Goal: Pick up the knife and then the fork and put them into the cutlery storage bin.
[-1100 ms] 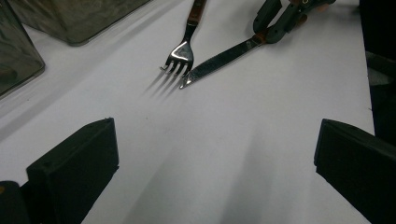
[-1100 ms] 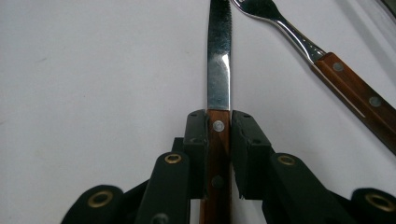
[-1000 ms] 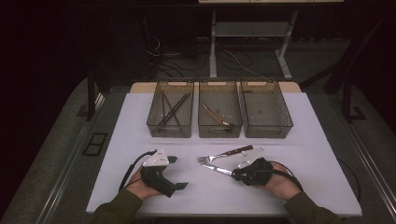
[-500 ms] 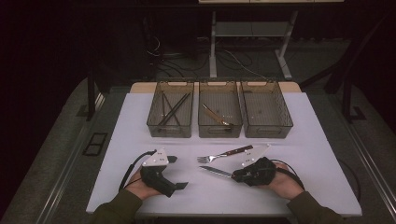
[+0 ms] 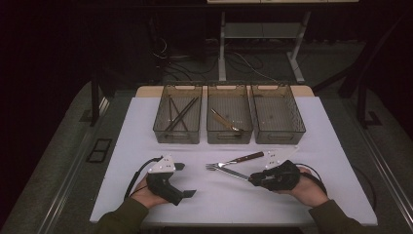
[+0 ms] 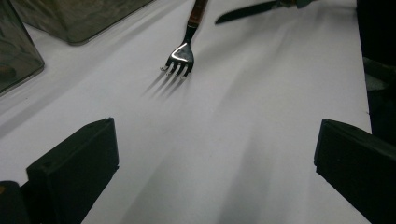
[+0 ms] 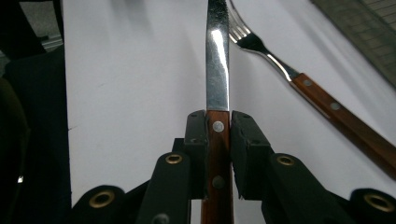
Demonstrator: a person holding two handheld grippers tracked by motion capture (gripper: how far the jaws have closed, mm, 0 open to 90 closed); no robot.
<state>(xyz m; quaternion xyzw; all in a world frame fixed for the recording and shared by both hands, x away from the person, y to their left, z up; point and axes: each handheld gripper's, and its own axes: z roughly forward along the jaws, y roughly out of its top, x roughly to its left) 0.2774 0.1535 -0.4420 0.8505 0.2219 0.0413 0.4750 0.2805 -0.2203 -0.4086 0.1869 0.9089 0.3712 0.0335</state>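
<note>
Three bins (image 5: 229, 122): left chopsticks (image 5: 179, 113), middle spoon (image 5: 225, 122), right bare.
Table (image 5: 146, 126): white; fork (image 5: 236, 161) lying.
Right gripper (image 7: 218, 128): clamps knife (image 7: 217, 70).
Left gripper (image 6: 210, 158): gaping, holding nothing.

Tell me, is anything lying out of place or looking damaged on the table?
Nothing stands out. The right gripper holds the knife squarely by its wooden handle, the fork lies flat beside it, and the three bins stand in an even row.

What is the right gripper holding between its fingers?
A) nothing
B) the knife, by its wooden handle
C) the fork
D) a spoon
B: in the right gripper view, the right gripper has its fingers shut on the wooden handle of the knife, while the fork lies loose on the table beside it.
</note>
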